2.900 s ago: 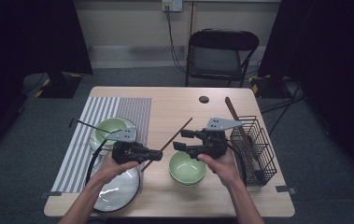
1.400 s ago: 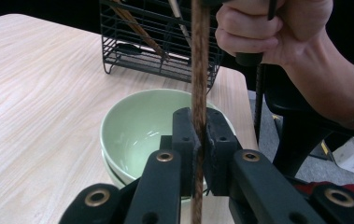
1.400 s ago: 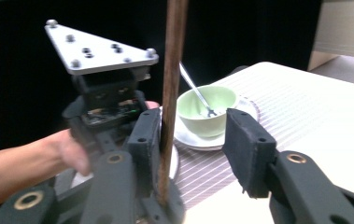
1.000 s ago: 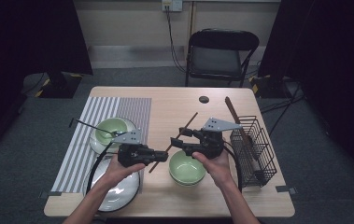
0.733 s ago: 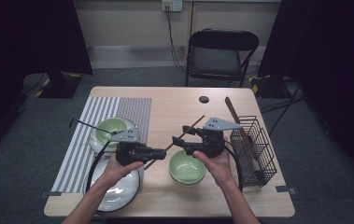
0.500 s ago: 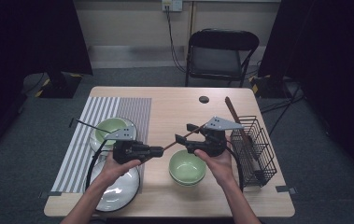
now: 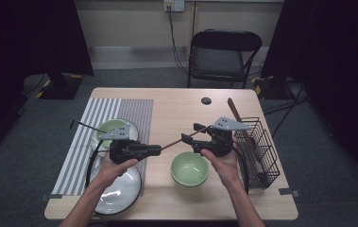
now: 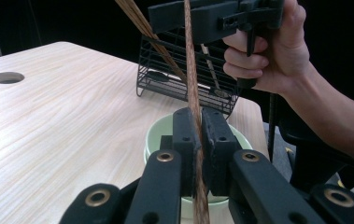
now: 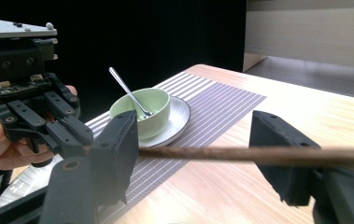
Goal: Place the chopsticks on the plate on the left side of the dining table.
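Note:
A brown chopstick (image 7: 174,141) spans the gap between my two grippers above the table. My left gripper (image 7: 157,150) is shut on its near end, the pads pinching it (image 8: 197,140). The chopstick (image 8: 191,70) runs up to my right gripper (image 8: 212,16). My right gripper (image 7: 191,133) is open; its jaws have just been opening, and the chopstick (image 9: 240,155) lies between them without being pressed (image 9: 202,154). A green bowl (image 7: 189,166) sits on the table below the right hand.
A black wire basket (image 7: 257,146) at the right edge holds another chopstick (image 7: 242,130). On the striped mat (image 7: 96,137) a small green bowl with a spoon (image 9: 142,109) sits on a plate. Another plate (image 7: 117,194) lies front left. A chair (image 7: 224,52) stands behind the table.
The right gripper's jaws have spread apart around the chopstick. The chopstick's far end has lifted off the table since the earliest frame. Both hands have barely shifted.

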`<action>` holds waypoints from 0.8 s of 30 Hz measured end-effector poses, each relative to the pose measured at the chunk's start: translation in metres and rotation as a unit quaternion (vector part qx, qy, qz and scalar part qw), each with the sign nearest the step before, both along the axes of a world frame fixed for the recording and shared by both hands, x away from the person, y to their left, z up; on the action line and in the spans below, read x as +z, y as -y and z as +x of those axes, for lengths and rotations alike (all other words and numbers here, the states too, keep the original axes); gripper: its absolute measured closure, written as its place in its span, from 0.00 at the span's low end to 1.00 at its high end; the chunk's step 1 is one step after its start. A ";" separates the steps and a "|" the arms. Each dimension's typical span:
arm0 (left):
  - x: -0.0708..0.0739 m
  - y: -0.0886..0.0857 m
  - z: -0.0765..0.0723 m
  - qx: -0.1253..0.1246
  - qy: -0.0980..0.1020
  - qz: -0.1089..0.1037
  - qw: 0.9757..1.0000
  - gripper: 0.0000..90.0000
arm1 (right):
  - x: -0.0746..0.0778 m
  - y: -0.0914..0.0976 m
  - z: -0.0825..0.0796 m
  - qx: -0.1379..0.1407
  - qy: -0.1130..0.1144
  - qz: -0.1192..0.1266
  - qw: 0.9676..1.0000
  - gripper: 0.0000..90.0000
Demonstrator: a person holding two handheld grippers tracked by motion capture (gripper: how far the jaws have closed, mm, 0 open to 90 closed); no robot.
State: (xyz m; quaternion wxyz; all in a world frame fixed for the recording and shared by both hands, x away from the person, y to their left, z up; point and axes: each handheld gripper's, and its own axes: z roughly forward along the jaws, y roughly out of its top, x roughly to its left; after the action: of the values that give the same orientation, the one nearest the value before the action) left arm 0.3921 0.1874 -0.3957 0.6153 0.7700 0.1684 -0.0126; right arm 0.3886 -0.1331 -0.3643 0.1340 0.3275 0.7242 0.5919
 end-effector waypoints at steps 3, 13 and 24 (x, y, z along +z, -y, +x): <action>0.000 -0.002 0.000 0.004 0.001 0.000 1.000 0.94 | -0.001 0.002 0.001 -0.007 -0.002 0.000 1.000 0.37; 0.001 -0.008 0.002 0.015 0.001 0.001 1.000 0.94 | -0.003 0.003 0.004 -0.009 -0.004 -0.010 1.000 0.36; 0.000 -0.018 0.003 0.035 0.002 0.009 0.999 0.94 | -0.018 0.008 0.020 -0.035 -0.041 -0.053 0.997 0.21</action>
State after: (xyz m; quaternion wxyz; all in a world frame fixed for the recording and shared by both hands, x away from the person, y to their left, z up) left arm 0.3949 0.2057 -0.3958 0.6084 0.7694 0.1942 0.0120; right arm 0.4082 -0.1406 -0.3828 0.1423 0.3689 0.7472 0.5342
